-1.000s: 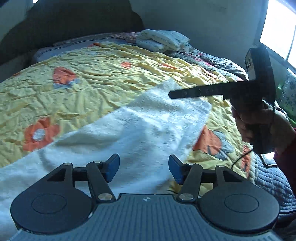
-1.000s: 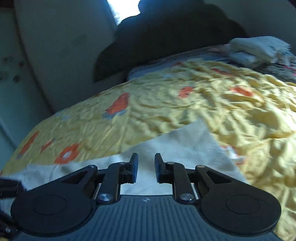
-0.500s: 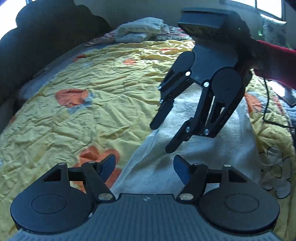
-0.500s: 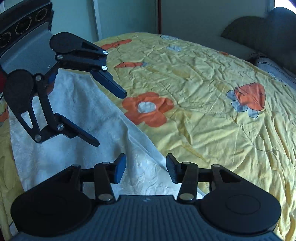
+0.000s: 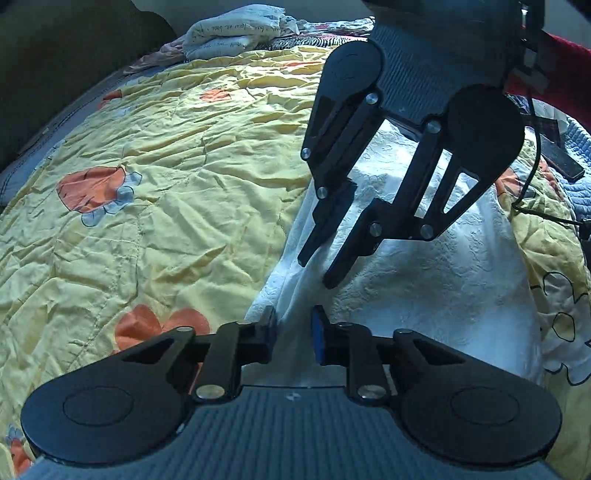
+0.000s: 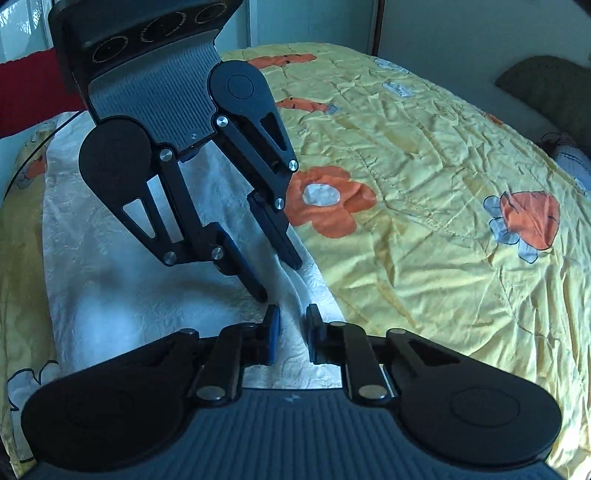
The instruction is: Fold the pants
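Note:
White textured pants [image 5: 436, 266] lie flat on the yellow flowered bedspread [image 5: 155, 192]; they also show in the right wrist view [image 6: 122, 280]. A raised ridge of their edge runs between both grippers. My left gripper [image 5: 293, 338] has its jaws narrowly apart around this fold; it also shows in the right wrist view [image 6: 282, 278]. My right gripper [image 6: 291, 334] faces it, jaws narrowly apart astride the same ridge; it also shows in the left wrist view [image 5: 317, 271]. Whether either pinches the cloth is unclear.
Folded light linen [image 5: 236, 31] is stacked at the bed's head. A black cable and a dark flat device [image 5: 561, 158] lie at the right bed edge. A red sleeve [image 5: 565, 59] is behind the right gripper. A dark cushion [image 6: 550, 92] sits beyond the bed.
Both grippers have come down onto the pants' edge facing each other, and their jaws have narrowed around a ridge of cloth that has risen between them.

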{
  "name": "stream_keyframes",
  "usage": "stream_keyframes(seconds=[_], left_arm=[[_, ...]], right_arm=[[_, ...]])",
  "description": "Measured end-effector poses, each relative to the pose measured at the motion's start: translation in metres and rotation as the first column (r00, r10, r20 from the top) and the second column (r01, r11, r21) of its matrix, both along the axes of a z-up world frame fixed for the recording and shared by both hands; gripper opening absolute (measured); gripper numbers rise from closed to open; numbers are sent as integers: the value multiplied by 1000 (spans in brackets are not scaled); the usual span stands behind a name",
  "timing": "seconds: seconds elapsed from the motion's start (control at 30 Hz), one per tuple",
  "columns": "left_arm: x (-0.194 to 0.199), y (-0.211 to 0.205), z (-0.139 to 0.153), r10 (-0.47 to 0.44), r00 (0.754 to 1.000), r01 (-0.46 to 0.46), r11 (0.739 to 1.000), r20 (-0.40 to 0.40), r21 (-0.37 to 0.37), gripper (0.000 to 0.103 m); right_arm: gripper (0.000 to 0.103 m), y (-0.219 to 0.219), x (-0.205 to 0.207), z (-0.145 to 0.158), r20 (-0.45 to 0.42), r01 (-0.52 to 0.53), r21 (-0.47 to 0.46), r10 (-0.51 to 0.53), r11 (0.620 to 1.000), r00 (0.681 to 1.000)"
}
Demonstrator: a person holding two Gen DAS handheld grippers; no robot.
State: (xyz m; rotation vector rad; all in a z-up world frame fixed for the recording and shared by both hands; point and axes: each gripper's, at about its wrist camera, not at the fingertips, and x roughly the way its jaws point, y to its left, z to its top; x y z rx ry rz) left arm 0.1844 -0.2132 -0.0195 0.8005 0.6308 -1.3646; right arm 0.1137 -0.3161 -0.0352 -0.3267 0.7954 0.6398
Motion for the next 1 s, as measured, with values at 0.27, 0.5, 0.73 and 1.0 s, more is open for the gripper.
stream_keyframes(seconds=[0.27,0.5,0.73,1.0], left_arm=[[0,-9,4,102,990,-100,995,97,-24,8],[6,5,12,235,970,-229,970,67,-85,19],[-22,9,38,335,935,-349,928,-113,-134,60],[-79,-15,17,374,899,-401,912,-226,-87,62]], right_arm=[[6,-3,14,-11,72,195,-13,-194,981,978],[7,-44,-25,15,194,439,97,-449,893,872],[9,-137,-65,-2,2,640,120,-645,758,764],[11,-186,-123,-7,35,840,289,-882,459,470]])
